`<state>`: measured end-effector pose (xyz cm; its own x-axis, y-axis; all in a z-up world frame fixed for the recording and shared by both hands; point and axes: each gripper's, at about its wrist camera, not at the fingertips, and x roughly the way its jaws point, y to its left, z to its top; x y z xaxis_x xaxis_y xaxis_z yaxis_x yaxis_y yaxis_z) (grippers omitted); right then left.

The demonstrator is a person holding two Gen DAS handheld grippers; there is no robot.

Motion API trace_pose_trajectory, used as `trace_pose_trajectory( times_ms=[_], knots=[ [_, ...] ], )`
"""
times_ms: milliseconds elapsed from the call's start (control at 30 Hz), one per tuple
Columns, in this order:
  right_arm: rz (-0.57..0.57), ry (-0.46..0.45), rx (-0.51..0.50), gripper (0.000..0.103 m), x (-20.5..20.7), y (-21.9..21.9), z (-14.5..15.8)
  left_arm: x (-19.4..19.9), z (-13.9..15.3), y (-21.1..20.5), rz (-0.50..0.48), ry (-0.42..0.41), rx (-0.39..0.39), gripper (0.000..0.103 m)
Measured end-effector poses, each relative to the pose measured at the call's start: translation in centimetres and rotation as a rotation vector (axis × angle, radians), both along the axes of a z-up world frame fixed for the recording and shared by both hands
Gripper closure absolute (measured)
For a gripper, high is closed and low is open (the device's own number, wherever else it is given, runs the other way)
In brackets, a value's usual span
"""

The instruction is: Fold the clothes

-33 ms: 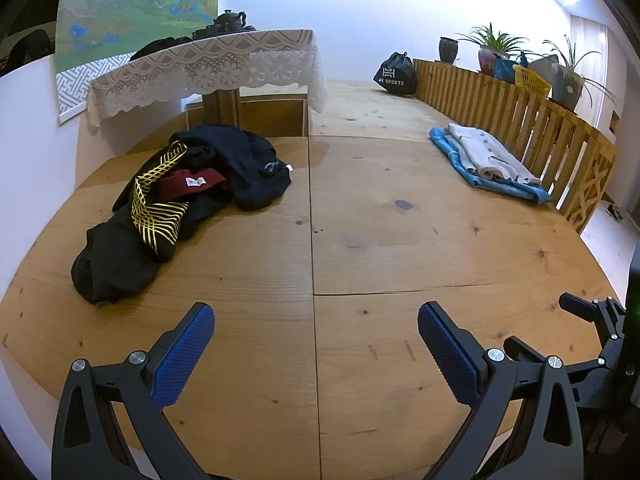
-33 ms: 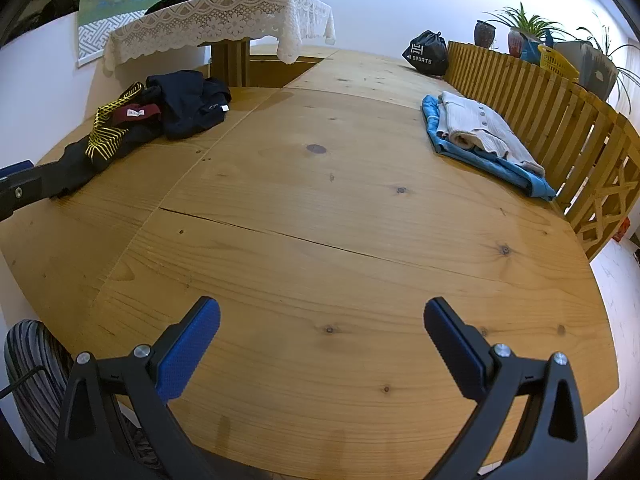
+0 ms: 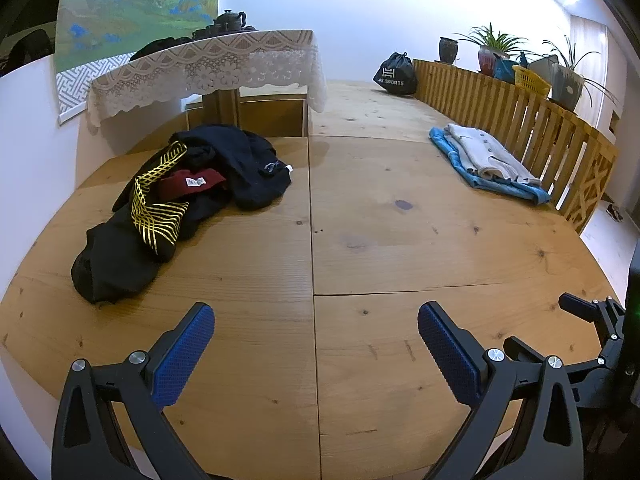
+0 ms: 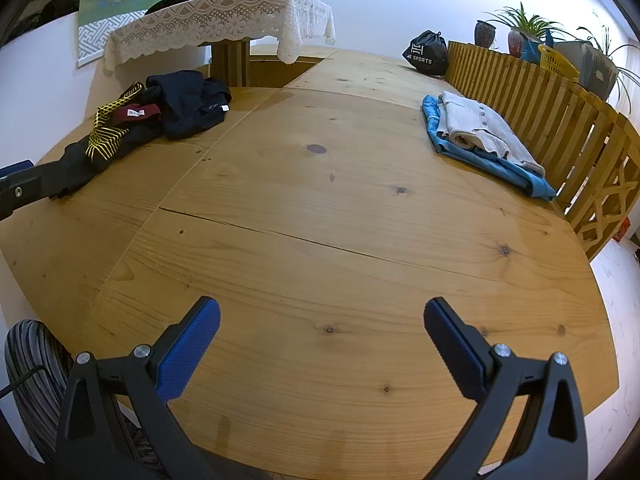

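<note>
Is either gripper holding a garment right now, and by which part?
Nothing is held: left gripper and right gripper are open over the bare table.

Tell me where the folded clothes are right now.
In both wrist views the folded clothes lie at the wooden platform's far right, against the slatted wooden fence, across from the unfolded dark pile.

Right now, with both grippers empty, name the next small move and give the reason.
Probably reach the left gripper toward the dark heap: it lies crumpled and unfolded, nearer that side, while the stack by the fence looks folded already.
</note>
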<state>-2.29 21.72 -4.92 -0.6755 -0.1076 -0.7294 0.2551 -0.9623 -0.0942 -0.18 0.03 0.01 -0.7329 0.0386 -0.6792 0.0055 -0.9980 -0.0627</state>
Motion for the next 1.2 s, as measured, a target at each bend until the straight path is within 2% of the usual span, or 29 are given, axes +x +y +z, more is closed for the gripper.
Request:
trace_pose_trajectory(
  times_ms=[100, 200, 1200],
  knots=[
    [0.000, -0.007, 0.002, 0.000, 0.0, 0.0, 0.0, -0.3, 0.0, 0.0, -0.004, -0.022, -0.003, 0.001],
    [0.001, -0.012, 0.002, 0.000, -0.1, 0.1, 0.0, 0.0, -0.1, 0.7, -0.008, -0.006, -0.036, 0.001],
    [-0.013, -0.004, -0.018, 0.000, 0.1, 0.5, 0.2, 0.3, -0.3, 1.2, -0.015, -0.002, -0.046, 0.001]
  ],
)
